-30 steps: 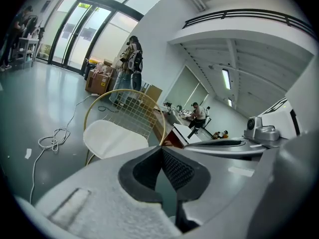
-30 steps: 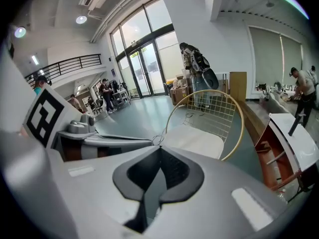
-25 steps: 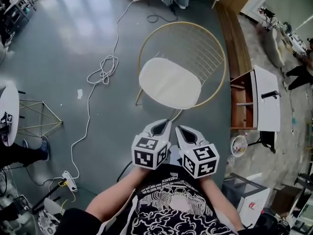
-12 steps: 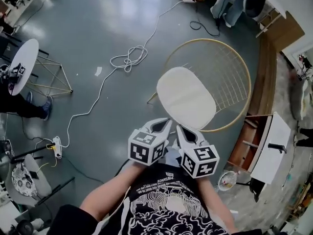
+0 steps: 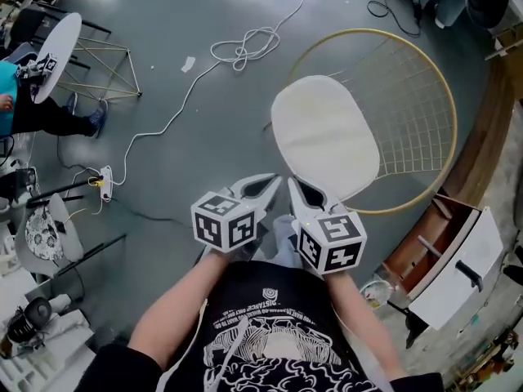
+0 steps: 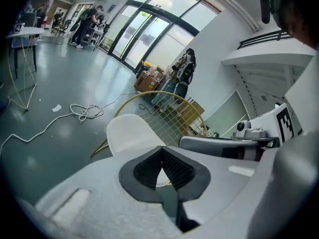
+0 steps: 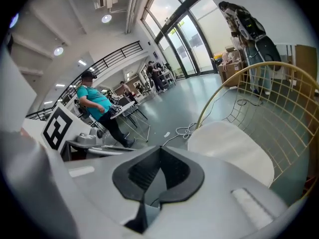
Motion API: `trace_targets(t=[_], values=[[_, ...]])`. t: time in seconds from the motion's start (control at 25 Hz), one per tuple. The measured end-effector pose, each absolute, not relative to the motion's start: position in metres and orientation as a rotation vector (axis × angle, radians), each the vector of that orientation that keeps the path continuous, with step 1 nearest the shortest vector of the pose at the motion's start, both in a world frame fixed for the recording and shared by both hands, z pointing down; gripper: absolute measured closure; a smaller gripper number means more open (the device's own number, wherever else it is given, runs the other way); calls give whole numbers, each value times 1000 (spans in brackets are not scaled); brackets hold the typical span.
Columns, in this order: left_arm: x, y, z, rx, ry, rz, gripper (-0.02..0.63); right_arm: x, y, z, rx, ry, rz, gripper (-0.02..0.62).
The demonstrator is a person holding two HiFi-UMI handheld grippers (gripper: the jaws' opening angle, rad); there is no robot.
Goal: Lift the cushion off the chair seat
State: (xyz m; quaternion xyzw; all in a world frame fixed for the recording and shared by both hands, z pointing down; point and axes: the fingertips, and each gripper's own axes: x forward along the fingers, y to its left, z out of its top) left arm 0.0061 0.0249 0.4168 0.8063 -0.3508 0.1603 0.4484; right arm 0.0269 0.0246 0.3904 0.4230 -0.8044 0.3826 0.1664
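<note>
The white oval cushion (image 5: 327,133) lies on the seat of a round gold wire chair (image 5: 445,88). My two grippers are held side by side just short of the cushion's near edge, touching nothing. The left gripper (image 5: 272,180) has its tips together with nothing between them, though its jaws are just starting to open. The right gripper (image 5: 292,183) is shut and empty. The left gripper view shows the left gripper (image 6: 162,148) pointing at the cushion (image 6: 129,133). From the right gripper (image 7: 160,147), the cushion (image 7: 234,146) lies ahead to the right, below the chair's wire back (image 7: 279,103).
A coiled white cable (image 5: 245,51) runs across the grey floor to a power strip (image 5: 104,184). A white round table on gold legs (image 5: 57,55) stands far left beside a person in teal (image 5: 12,96). A wooden unit with a white door (image 5: 458,260) stands right of the chair.
Both grippers have come forward and lower toward the cushion, staying together. The chair and cushion now sit closer and further right in the head view.
</note>
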Motion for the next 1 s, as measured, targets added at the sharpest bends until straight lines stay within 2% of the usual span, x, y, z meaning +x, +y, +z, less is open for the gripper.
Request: trace_targets(t=[0.48,0.56,0.76,0.84,1.0], values=[[4,15,478,1838,-813,260,605,46,8,431,1117,-2279,1112,598],[5,15,496,1795,-770,220,539,43,7,437,1119,-2262,1101,598],[5,11,545,1735,-701,179,537,34,10,455,1099,-2210,1114,598],[8,9,564,1709,-675,159,485,33,12,462,1088,-2184,1104,598],[8,1,599,1681,-641,149,440,30,15,473,1075,-2152,1116,598]])
